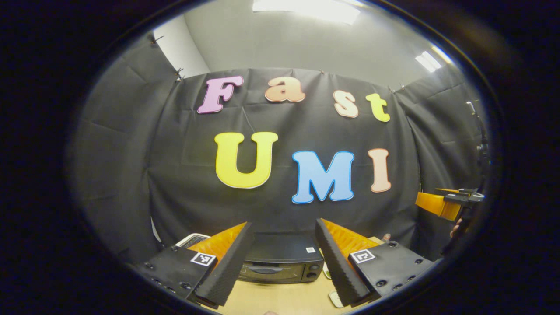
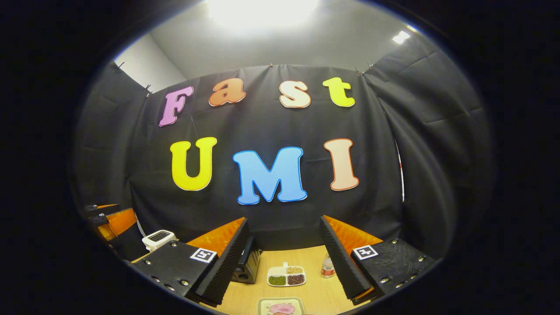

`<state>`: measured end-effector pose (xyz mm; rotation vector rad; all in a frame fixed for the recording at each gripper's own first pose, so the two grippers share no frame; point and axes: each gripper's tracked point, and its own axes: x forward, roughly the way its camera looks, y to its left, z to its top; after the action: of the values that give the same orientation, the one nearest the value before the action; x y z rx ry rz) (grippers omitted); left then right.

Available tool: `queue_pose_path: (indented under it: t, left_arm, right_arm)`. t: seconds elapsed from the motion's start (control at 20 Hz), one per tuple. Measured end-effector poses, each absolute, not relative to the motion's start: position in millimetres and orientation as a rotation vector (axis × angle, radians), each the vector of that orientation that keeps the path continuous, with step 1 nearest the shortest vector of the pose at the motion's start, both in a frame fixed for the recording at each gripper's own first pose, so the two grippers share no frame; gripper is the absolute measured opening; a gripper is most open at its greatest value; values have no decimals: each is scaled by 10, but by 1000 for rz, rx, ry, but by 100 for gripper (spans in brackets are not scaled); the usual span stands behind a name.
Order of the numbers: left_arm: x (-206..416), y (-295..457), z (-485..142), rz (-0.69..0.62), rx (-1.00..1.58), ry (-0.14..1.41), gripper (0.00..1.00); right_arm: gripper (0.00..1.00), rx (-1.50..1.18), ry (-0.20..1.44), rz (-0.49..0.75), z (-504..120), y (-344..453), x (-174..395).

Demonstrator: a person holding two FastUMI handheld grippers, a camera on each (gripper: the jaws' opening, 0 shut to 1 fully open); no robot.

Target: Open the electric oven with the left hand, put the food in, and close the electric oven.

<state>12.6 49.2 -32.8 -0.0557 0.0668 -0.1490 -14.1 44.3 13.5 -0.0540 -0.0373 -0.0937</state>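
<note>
Your table (image 2: 306, 262) at the bottom of both views, oven (image 1: 280, 262) shut at its far edge between your left gripper's (image 1: 282, 258) parted fingers, your right gripper (image 2: 284, 258) also spread and empty, food on a plate (image 2: 281, 306) at the near edge, divided dish (image 2: 286, 276), small bottle (image 2: 327, 266).

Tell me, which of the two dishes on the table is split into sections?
The far dish, white, lying between the oven and a small bottle. It has three compartments of different fillings; the near plate is undivided, with something pink on it.
</note>
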Motion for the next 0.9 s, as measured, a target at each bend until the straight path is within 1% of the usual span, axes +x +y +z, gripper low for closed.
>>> queue_pose_path:
  t: [0.25,0.3,0.4,0.6,0.65,0.7,0.75,0.8,0.85,0.9]
  left_arm:
    - [430,519,-693,-174,-57,138,96]
    - [518,522,-828,-179,-61,170,91]
    - [713,549,-1153,-181,-73,250,100]
    - [1057,588,-1788,-178,-94,386,100]
    - [1136,599,-1922,-177,-102,410,100]
    - [1228,591,-2032,-179,-105,423,100]
    - [1308,618,-2145,-178,-92,435,96]
    - [1409,637,-2267,-174,-74,451,100]
    - [1503,666,-2417,-164,-63,464,100]
    - [1609,685,-2563,-154,-55,483,92]
  right_arm:
    - [97,-62,-2,-101,20,435,-86]
    - [97,-66,4,-106,2,414,-70]
    - [97,-76,15,-119,-55,365,-63]
    - [98,-100,35,-175,-137,214,-72]
    - [100,-101,46,-183,-178,183,-64]
    - [97,-99,56,-189,-214,164,-59]
    - [98,-94,65,-196,-242,149,-46]
    - [98,-94,78,-204,-278,130,-23]
    - [98,-103,93,-219,-324,87,-9]
    - [98,-110,103,-230,-357,51,-1]
